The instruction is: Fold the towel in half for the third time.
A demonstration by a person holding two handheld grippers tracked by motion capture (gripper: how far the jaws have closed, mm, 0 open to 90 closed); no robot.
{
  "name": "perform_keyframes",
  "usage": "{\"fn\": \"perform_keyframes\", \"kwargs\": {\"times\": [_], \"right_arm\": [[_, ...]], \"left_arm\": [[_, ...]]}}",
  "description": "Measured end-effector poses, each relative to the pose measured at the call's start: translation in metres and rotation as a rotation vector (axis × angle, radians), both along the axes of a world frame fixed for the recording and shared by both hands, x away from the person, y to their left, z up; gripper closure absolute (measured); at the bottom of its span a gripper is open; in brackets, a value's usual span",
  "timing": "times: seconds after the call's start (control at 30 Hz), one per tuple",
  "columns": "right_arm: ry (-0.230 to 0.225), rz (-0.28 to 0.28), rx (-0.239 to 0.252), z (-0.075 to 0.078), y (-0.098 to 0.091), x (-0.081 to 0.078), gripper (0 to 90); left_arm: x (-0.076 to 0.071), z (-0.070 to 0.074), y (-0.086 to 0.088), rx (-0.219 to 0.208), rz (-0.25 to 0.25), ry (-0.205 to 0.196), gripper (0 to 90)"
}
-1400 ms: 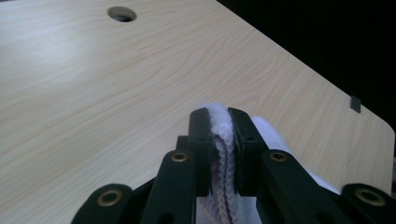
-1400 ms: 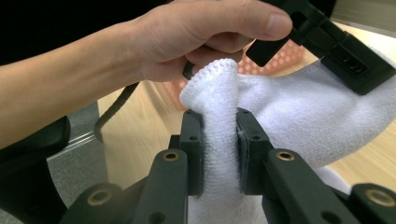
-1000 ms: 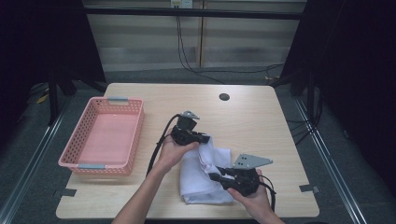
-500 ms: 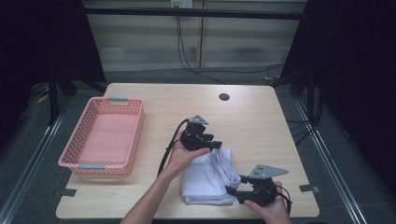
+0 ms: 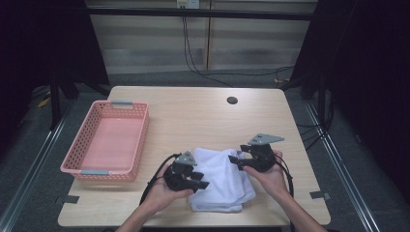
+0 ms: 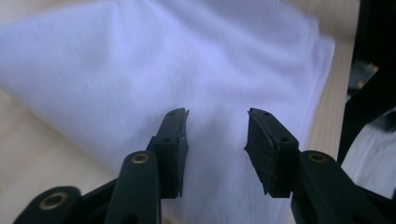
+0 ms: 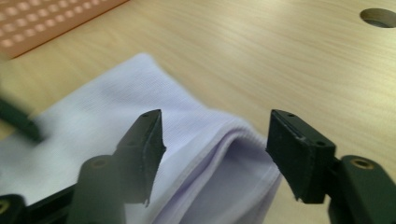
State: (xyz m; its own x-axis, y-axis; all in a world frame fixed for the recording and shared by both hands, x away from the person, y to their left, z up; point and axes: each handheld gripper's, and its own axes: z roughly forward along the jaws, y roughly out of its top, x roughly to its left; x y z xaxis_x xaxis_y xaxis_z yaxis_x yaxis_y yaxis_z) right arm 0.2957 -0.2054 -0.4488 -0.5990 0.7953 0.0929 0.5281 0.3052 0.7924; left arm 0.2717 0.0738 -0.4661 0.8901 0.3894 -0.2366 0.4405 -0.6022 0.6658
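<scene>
A folded white cloth (image 5: 220,186) lies flat near the table's front edge. My left gripper (image 5: 204,184) is at the cloth's left side, pointing right. In the left gripper view it (image 6: 217,135) stands open just above the cloth (image 6: 140,70); its jaws have just been closing a little and grip nothing. My right gripper (image 5: 234,161) is at the cloth's far right corner, pointing left. In the right gripper view it (image 7: 217,135) is open, its jaws having just widened, and the cloth's layered corner (image 7: 224,154) lies below the gap, not gripped.
An empty pink basket (image 5: 104,142) stands at the table's left; its rim (image 7: 46,23) appears in the right gripper view. A round cable hole (image 5: 232,100) is in the table's far middle. Bare wood lies beyond the cloth. The front edge is close under both hands.
Both grippers let go of the cloth and opened. The left hand came back toward the front-left of the cloth. The right hand moved away to its far right corner.
</scene>
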Motion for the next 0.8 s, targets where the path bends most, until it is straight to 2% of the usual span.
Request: {"fn": "perform_keyframes", "kwargs": {"times": [0.03,0.07,0.1,0.13,0.17,0.23,0.27,0.3,0.37,0.4,0.47,0.53,0.57,0.63,0.73,0.77,0.8], "right_arm": [[0.011,-0.008,-0.002,-0.005,0.001,0.008,40.1],[0.028,-0.001,-0.007,-0.008,0.001,0.013,46.6],[0.030,-0.020,-0.020,-0.015,0.000,0.018,58.7],[0.034,-0.025,-0.040,-0.018,-0.001,0.020,64.5],[0.057,-0.022,-0.054,-0.022,-0.004,0.021,69.4],[0.109,-0.013,-0.056,-0.027,-0.010,0.023,72.9],[0.117,-0.014,-0.062,-0.028,-0.012,0.023,72.3],[0.125,-0.004,-0.066,-0.029,-0.014,0.022,68.1],[0.111,0.002,-0.074,-0.028,-0.016,0.023,53.6],[0.100,0.006,-0.061,-0.026,-0.017,0.024,45.7],[0.092,0.028,-0.013,-0.024,-0.018,0.027,35.9],[0.102,0.068,0.014,-0.025,-0.017,0.030,31.6],[0.113,0.090,0.005,-0.026,-0.013,0.033,27.5],[0.128,0.115,-0.002,-0.031,-0.008,0.037,26.0],[0.171,0.157,0.008,-0.040,0.000,0.042,21.8],[0.175,0.164,-0.007,-0.043,0.001,0.042,20.5],[0.181,0.164,-0.031,-0.047,0.005,0.043,17.3]], "left_arm": [[-0.002,-0.003,0.002,0.012,-0.006,-0.008,57.4],[-0.004,-0.008,0.006,0.021,0.008,-0.014,57.5],[-0.005,-0.010,0.008,0.019,0.015,-0.011,57.7],[-0.005,-0.012,0.010,0.002,0.017,-0.010,57.8],[-0.005,-0.012,0.012,0.000,0.030,-0.008,57.7],[-0.006,-0.009,0.014,0.003,0.038,-0.014,56.7],[-0.008,-0.007,0.015,-0.002,0.045,-0.010,54.3],[-0.009,-0.006,0.017,-0.006,0.055,0.001,51.8],[-0.015,-0.002,0.023,-0.021,0.056,-0.003,47.3],[-0.019,-0.001,0.027,-0.021,0.062,0.003,45.3],[-0.026,-0.001,0.039,-0.041,0.082,0.001,39.7],[-0.029,-0.006,0.042,-0.040,0.091,0.029,36.8],[-0.029,-0.008,0.042,-0.032,0.086,0.032,33.4],[-0.029,-0.013,0.040,-0.015,0.101,0.036,31.0],[-0.031,-0.019,0.033,-0.006,0.075,0.038,27.8],[-0.031,-0.021,0.030,0.019,0.073,0.035,27.7],[-0.032,-0.023,0.028,0.023,0.071,0.040,26.8]]}}
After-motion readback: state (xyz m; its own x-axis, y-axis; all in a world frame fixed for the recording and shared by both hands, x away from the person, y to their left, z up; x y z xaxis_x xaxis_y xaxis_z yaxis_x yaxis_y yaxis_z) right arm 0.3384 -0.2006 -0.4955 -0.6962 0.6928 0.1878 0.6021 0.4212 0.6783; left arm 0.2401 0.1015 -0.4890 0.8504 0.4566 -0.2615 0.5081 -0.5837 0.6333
